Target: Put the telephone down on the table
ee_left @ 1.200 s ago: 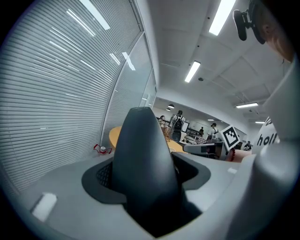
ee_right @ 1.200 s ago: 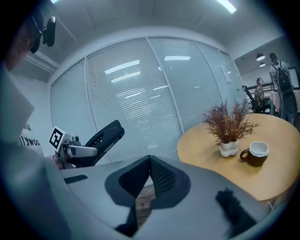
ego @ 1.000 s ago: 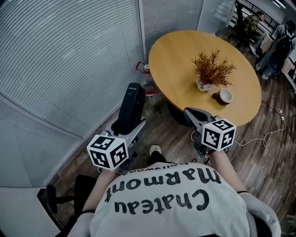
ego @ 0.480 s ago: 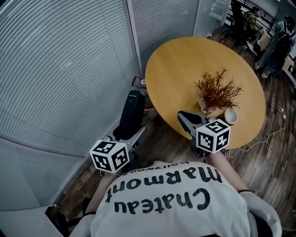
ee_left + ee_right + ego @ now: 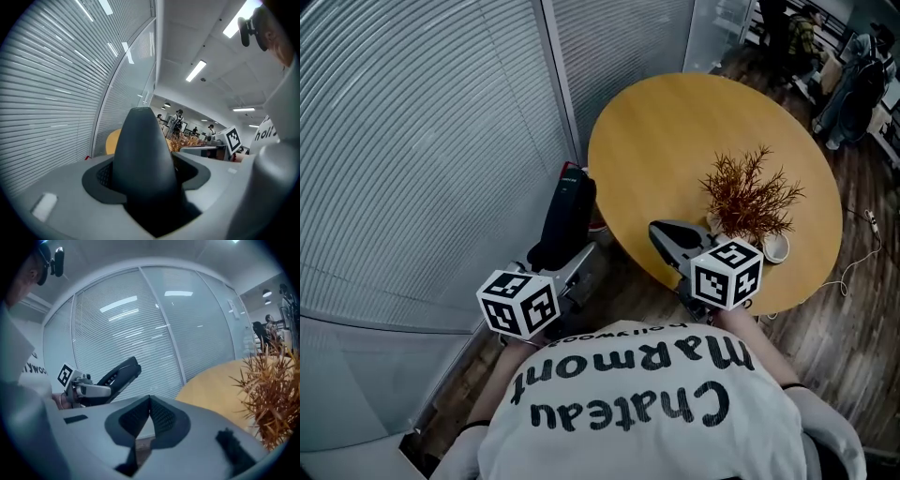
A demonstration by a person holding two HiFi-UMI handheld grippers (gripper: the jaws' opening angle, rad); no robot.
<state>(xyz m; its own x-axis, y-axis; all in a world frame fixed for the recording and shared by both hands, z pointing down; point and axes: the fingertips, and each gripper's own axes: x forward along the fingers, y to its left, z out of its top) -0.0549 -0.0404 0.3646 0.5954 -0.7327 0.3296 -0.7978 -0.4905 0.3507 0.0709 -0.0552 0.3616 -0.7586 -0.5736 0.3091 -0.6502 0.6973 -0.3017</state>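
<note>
A black telephone handset (image 5: 566, 214) stands upward out of my left gripper (image 5: 559, 259), which is shut on its lower end, beside the left edge of the round wooden table (image 5: 675, 131). In the left gripper view the handset (image 5: 143, 159) fills the gap between the jaws. My right gripper (image 5: 662, 232) is shut and holds nothing; it hangs over the table's near edge. In the right gripper view its pads (image 5: 154, 414) meet at a point, and the left gripper with the handset (image 5: 118, 375) shows off to the left.
A dried plant (image 5: 752, 195) and a white cup (image 5: 775, 247) stand on the table's near right part, close to my right gripper. A glass wall with blinds (image 5: 422, 141) runs along the left. A red-capped bottle (image 5: 571, 170) sits on the floor by it. People sit far back (image 5: 806, 28).
Both grippers have moved forward toward the table. The right one has gone from short of the table's edge to over it, near the plant. The left still holds the handset.
</note>
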